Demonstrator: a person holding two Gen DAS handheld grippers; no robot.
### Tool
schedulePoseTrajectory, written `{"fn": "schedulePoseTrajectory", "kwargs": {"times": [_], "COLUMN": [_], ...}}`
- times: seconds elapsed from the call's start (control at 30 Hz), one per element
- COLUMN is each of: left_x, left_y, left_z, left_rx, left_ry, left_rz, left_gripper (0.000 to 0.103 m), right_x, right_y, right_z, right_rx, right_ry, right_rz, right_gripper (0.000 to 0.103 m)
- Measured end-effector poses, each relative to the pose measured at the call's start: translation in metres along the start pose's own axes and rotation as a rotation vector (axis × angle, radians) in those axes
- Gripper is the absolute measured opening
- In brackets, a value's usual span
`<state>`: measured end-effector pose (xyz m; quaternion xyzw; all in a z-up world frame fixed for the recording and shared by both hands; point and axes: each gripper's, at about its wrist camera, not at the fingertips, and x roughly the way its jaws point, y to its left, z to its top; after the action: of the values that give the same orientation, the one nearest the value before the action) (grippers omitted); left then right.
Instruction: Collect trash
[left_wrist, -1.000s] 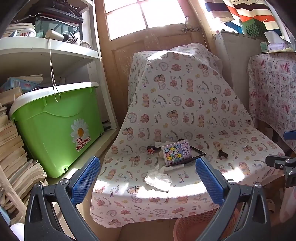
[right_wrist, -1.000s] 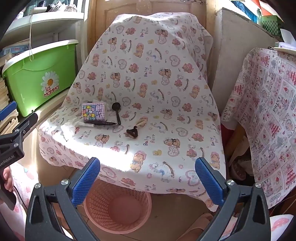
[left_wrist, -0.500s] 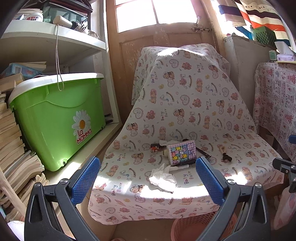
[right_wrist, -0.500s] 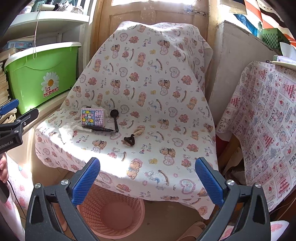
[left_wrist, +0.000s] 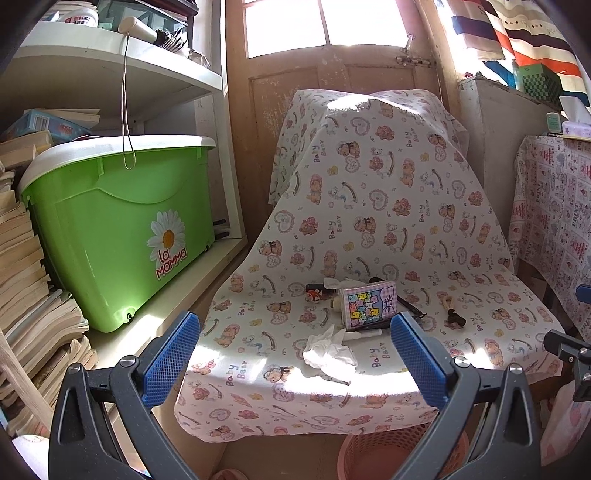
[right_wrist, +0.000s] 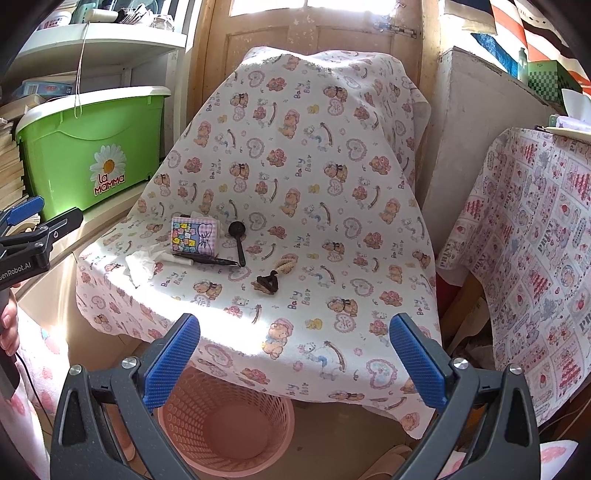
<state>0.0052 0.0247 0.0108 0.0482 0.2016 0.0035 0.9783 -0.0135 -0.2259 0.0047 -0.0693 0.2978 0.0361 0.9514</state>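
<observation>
A: Tissue (left_wrist: 330, 350) is the trash. It lies crumpled at the front of the chair (left_wrist: 369, 206), just beside the pouch (left_wrist: 369, 302).

B: And the bin (right_wrist: 225, 421)?

A: On the floor under the chair's front edge.

B: The grippers?

A: Left gripper (left_wrist: 295, 358) and right gripper (right_wrist: 295, 360) are both spread wide, holding nothing.

"La Mamma" marks the green bin (left_wrist: 110, 236); "Baby Bear" repeats across the chair cover (right_wrist: 295, 166).

Crumpled white tissue (left_wrist: 330, 350) lies on the seat's front — pink mesh basket (right_wrist: 226, 424) stands below.
</observation>
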Motion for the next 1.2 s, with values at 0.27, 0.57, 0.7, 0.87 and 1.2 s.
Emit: {"fn": "schedulePoseTrajectory", "kwargs": {"times": [0.27,0.57,0.7,0.87,1.2], "left_x": [-0.009,-0.012,-0.01,-0.008,-0.007], "left_y": [-0.009,-0.015,-0.011,-0.007,-0.007], "left_z": [0.003,0.003,0.002,0.003,0.002], "left_rx": [0.065,0.08,0.054,0.042,0.044], "left_ry": [-0.056,-0.061,-0.047,-0.044,-0.044], "left_rz": [0.035,0.004,0.006,0.026,0.037], "left_gripper": [0.103,0.103,0.103,0.103,0.103], "right_x": [0.003,0.006,0.006,0.005,0.005], "right_y": [0.003,0.001,0.001,0.003,0.001], "right_z": [0.0,0.0,-0.001,-0.001,-0.002], "right_rx": [0.0,0.011,0.003,-0.007,0.003], "right_ry": [0.016,0.02,0.019,0.019,0.017], "right_rz": [0.009,0.001,-0.002,0.013,0.011], "right_gripper": [0.103,0.103,0.103,0.103,0.103]}}
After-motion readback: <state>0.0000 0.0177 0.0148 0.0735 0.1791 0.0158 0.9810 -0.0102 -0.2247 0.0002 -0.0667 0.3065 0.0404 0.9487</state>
